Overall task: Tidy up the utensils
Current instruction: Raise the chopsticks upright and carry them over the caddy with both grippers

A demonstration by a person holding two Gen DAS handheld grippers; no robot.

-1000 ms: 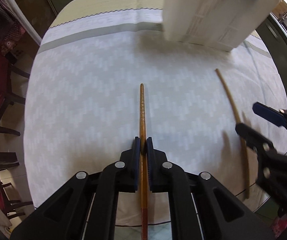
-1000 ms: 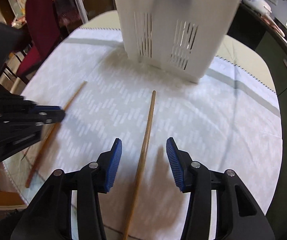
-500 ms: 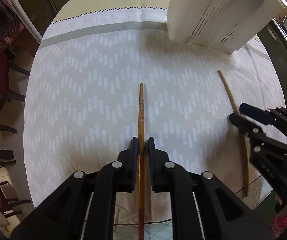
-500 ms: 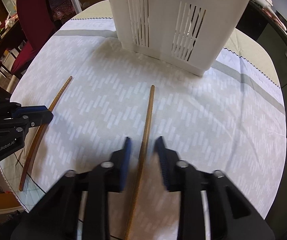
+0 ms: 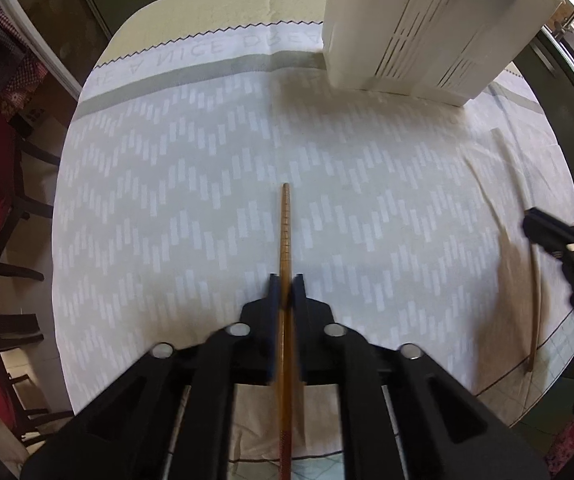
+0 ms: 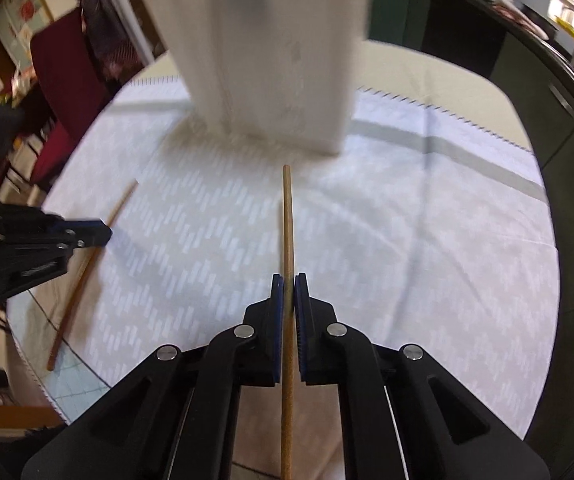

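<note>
Fingers (image 5: 275,300) of both grippers are squeezed shut, each on one brown chopstick (image 5: 286,248), low in the middle. Lift them slowly, keep them straight, and drop them into the white holder (image 5: 427,28) up top.

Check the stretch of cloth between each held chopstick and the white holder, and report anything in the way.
Nothing visible does. The left gripper holds a chopstick, the right gripper another; only bare tablecloth lies between them and the white holder.
</note>
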